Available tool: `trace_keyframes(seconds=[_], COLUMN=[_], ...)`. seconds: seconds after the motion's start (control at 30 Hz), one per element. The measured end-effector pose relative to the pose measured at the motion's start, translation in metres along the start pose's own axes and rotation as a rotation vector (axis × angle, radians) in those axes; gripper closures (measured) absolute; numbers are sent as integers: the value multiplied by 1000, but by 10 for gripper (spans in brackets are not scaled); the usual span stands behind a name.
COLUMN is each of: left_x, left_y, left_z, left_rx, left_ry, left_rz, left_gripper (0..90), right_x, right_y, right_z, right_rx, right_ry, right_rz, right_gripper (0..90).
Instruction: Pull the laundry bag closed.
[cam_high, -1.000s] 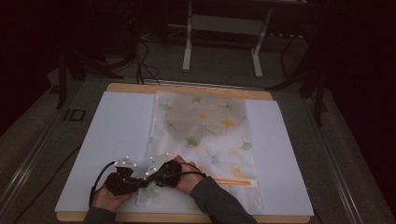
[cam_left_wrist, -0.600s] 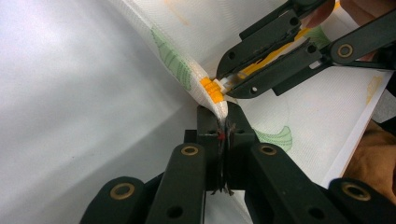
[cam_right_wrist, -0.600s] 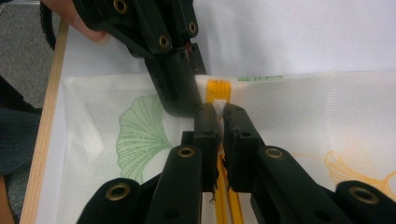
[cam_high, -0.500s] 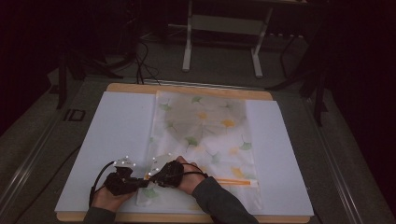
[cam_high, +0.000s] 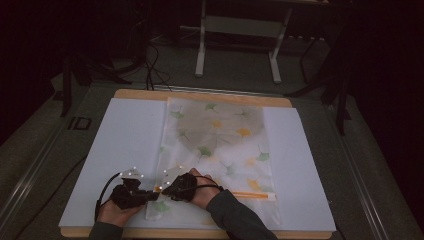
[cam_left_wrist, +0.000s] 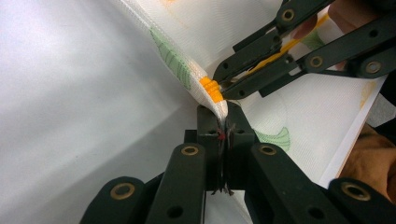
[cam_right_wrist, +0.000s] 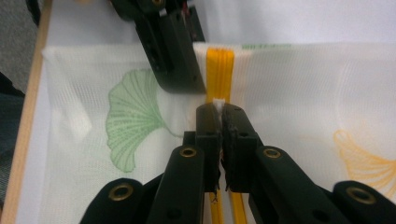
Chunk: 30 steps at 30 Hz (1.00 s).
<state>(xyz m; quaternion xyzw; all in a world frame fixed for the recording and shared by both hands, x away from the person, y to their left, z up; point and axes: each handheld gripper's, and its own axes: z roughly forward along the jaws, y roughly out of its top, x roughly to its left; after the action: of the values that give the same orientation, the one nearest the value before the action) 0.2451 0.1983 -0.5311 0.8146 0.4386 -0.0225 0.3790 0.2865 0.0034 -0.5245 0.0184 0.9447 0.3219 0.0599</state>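
In the high view we see the left gripper (cam_high: 134, 192) at the lower left of the frame, on the white mat (cam_high: 125, 150) that covers the table (cam_high: 150, 94), right at the left edge of the mesh bag (cam_high: 220, 145). Its own view shows the jaws shut tight on the bag's (cam_left_wrist: 205, 28) bunched corner, just below the orange zipper end (cam_left_wrist: 211, 89). Just to its right in the high view, the right gripper (cam_high: 176, 184) lies on the bag's lower part, close beside the left one, with the orange zipper (cam_high: 250, 195) running off toward the lower right. In the right gripper view we see the jaws pinched on a small white pull (cam_right_wrist: 218, 101) at the zipper (cam_right_wrist: 219, 70), at frame centre; they have just been closing, with the pull between them. The left gripper (cam_right_wrist: 180, 56) shows above it at upper centre, clamping the bag's (cam_right_wrist: 303, 93) edge beside the zipper. The bag lies flat, spread from mat centre down to its near edge, printed with green and orange leaves.
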Motion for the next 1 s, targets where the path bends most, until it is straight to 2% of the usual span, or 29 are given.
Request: trace_keyframes(seconds=[0.67, 1.0], left_x=[1, 0], left_y=[0, 0], left_z=[-2, -2], left_rx=[-6, -9], left_ry=[-4, -2], left_rz=[4, 6], left_gripper=[877, 877], right_x=[-1, -2], right_y=[-4, -3], right_z=[0, 1], right_rx=[19, 22], right_ry=[0, -5], right_rz=[14, 3], right_gripper=[893, 891])
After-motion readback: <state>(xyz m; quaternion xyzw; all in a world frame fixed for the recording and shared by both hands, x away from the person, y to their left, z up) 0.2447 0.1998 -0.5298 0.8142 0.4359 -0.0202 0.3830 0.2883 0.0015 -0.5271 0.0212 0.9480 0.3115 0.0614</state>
